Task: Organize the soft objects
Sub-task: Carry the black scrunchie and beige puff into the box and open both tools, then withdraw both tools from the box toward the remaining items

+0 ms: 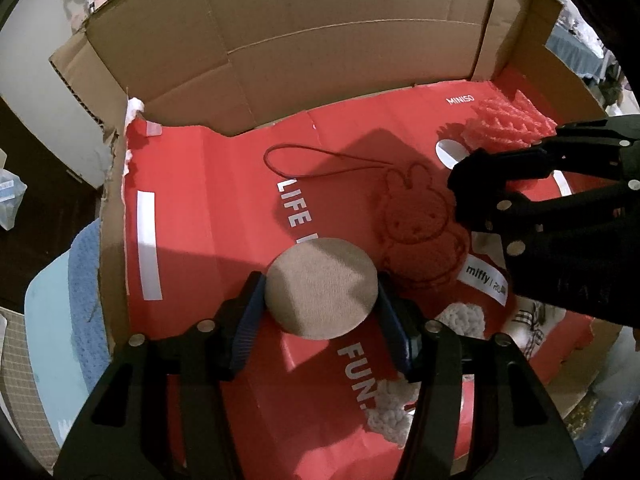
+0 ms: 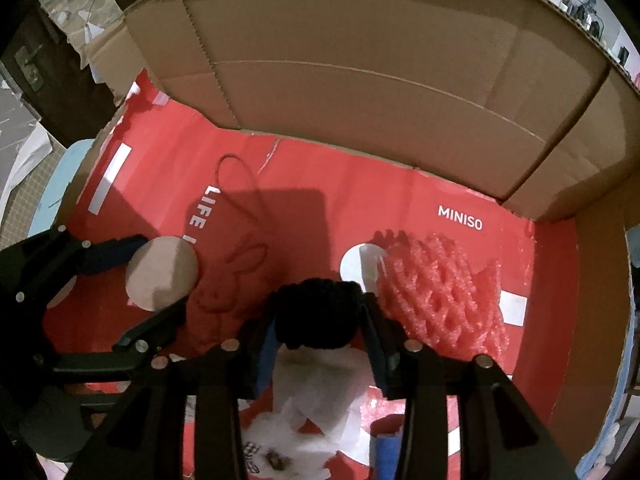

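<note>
A round beige soft pad (image 1: 322,276) sits between the blue pads of my left gripper (image 1: 320,304), which is shut on it just above the red paper bag (image 1: 200,208) lining the cardboard box (image 1: 320,40). My right gripper (image 2: 320,314) is shut on a black woolly piece (image 2: 316,300); white plush (image 2: 320,384) hangs below it. The right gripper (image 1: 460,180) shows at the right of the left wrist view, and the left gripper (image 2: 160,276) with the beige pad (image 2: 164,264) at the left of the right wrist view. Both hover inside the box.
A pink foam net (image 2: 440,292) lies at the box's right side. A red flat piece with a rabbit outline (image 1: 420,232) and a red cord loop (image 1: 304,160) rest on the bag. White knitted bits (image 1: 392,408) lie near. Cardboard walls (image 2: 380,80) rise at the back and right.
</note>
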`<state>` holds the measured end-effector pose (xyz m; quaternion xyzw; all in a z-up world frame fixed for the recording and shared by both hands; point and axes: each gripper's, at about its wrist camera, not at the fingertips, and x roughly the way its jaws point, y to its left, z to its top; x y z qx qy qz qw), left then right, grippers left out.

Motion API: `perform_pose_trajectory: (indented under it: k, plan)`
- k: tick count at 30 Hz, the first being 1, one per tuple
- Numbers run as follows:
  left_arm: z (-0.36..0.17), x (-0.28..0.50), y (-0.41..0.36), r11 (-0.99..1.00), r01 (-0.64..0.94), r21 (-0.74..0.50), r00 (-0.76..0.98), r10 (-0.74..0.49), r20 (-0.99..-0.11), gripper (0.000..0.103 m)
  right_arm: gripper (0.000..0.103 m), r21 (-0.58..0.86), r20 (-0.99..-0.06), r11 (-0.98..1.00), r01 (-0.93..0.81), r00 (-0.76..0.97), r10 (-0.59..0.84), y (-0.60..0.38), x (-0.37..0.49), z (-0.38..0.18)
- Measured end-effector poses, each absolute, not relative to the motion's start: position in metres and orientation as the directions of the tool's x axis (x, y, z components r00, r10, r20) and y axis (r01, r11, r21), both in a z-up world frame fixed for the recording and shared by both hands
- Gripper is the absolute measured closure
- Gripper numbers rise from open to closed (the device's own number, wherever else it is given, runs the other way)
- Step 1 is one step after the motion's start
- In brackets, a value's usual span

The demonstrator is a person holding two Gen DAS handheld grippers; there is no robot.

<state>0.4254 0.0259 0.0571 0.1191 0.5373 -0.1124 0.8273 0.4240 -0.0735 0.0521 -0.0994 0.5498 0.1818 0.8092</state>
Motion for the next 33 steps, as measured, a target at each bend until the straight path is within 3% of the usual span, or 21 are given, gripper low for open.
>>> perform_pose_trajectory:
  k: [4,11,14,16,20,30,33]
  plan:
    - [0.056,0.426,0.02,0.945,0.318,0.08,0.388,-0.053,-0.92,0.046,0.046,0.009,-0.925,0.914,-0.405,0.343,0.161,-0.07,0.415,0.054]
    - [0.066,0.41,0.017,0.945,0.319,0.068,0.402,-0.069,-0.913,0.036,0.044,0.05,-0.914,0.92,-0.389,0.354,0.199,-0.084,0.411,0.064]
    - [0.078,0.401,0.019,0.952,0.297,0.073,0.43,-0.065,-0.9,0.026,0.039,0.062,-0.902,0.921,-0.385,0.374,0.217,-0.089,0.402,0.077]
    - [0.088,0.393,0.02,0.957,0.281,0.07,0.457,-0.069,-0.887,0.026,0.033,0.073,-0.89,0.92,-0.385,0.392,0.235,-0.094,0.393,0.089]
    - [0.111,0.372,0.025,0.964,0.265,0.025,0.493,-0.113,-0.863,0.026,0.029,0.074,-0.866,0.92,-0.386,0.433,0.251,-0.108,0.376,0.114]
    - [0.173,0.28,0.034,0.967,0.256,0.002,0.652,-0.171,-0.738,0.021,0.009,0.036,-0.781,0.921,-0.388,0.565,0.268,-0.155,0.295,0.174]
    - [0.19,0.244,0.037,0.972,0.236,-0.006,0.716,-0.178,-0.675,0.009,0.003,0.023,-0.744,0.919,-0.394,0.607,0.279,-0.17,0.26,0.186]
